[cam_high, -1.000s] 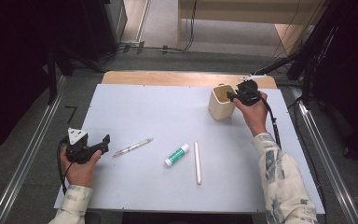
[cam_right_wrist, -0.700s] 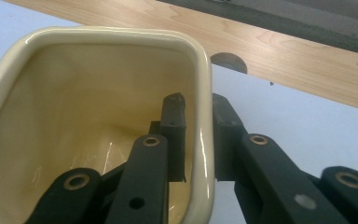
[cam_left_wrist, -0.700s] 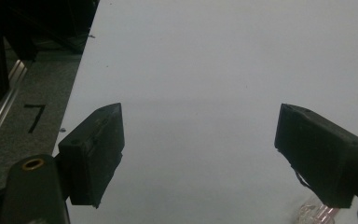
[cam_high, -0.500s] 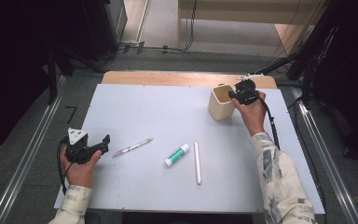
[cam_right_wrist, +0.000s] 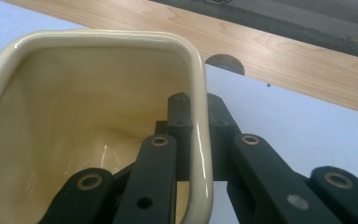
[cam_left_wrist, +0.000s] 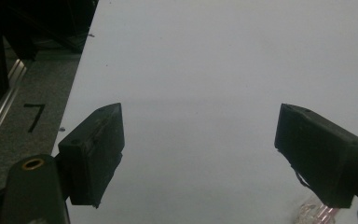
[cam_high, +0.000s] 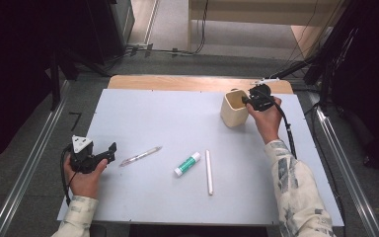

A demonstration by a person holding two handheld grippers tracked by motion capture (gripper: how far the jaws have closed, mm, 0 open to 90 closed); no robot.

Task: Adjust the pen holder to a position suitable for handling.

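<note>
Cup: cream, glossy, squarish with rounded corners and a thick rolled rim; inside is bare as far as it shows. Stands upright toward the far right of the pale blue-grey table top, near the wooden strip along the far edge.

Right gripper: jaws have just been closing and now pinch the cup's wall, one jaw inside, one outside, at the side facing the right hand.

Left gripper: jaws spread wide over bare table near the left front corner, nothing between them.

Open room: wide bare stretch between cup and left gripper. Mid-front lie a clear pen, a green-and-white glue stick and a white rod, all well apart from the cup. Table's left edge drops to grey floor with a metal rail.

Hard to make out: cup's bottom is cut off in the right gripper view; a clear object sits at the lower right margin of the left gripper view, too cropped to name.
</note>
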